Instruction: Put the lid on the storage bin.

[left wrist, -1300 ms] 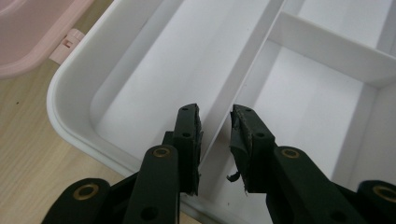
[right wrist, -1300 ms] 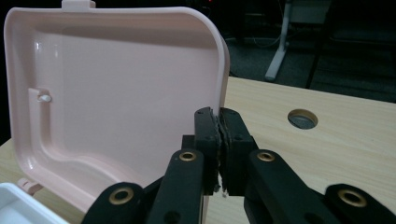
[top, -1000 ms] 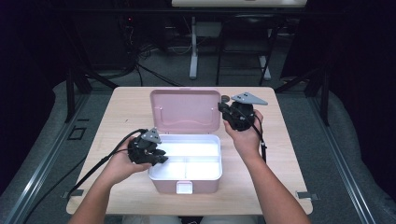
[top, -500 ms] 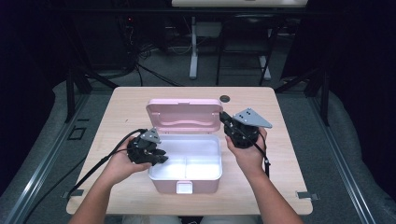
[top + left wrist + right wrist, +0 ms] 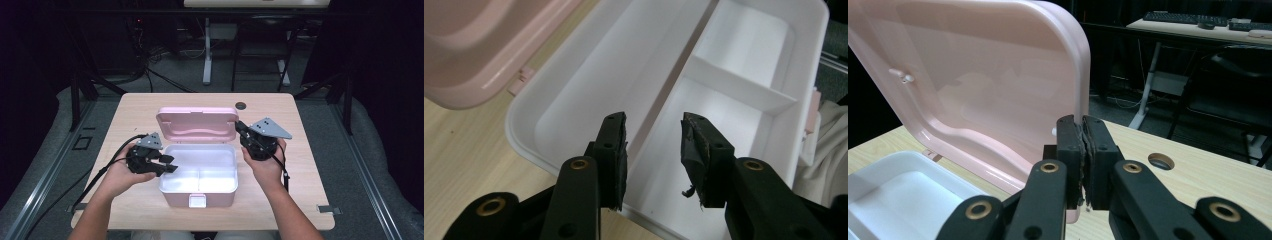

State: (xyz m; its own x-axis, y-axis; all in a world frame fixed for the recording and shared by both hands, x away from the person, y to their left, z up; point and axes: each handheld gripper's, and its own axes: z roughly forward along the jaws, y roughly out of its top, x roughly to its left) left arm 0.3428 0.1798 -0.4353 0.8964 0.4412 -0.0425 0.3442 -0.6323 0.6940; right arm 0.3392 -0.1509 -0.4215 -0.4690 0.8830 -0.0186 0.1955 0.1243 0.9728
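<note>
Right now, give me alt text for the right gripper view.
The right gripper pinches the rim of a pink box lid, which stands open. The white tray of the box lies at lower left on a wooden table.

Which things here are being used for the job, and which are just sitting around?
In use:
pink box
pink lid, edge pinched by the right gripper
white divided tray
left gripper, jaws just opening, nothing between them

Just there:
wooden table
cable hole
far desk with keyboard
</note>
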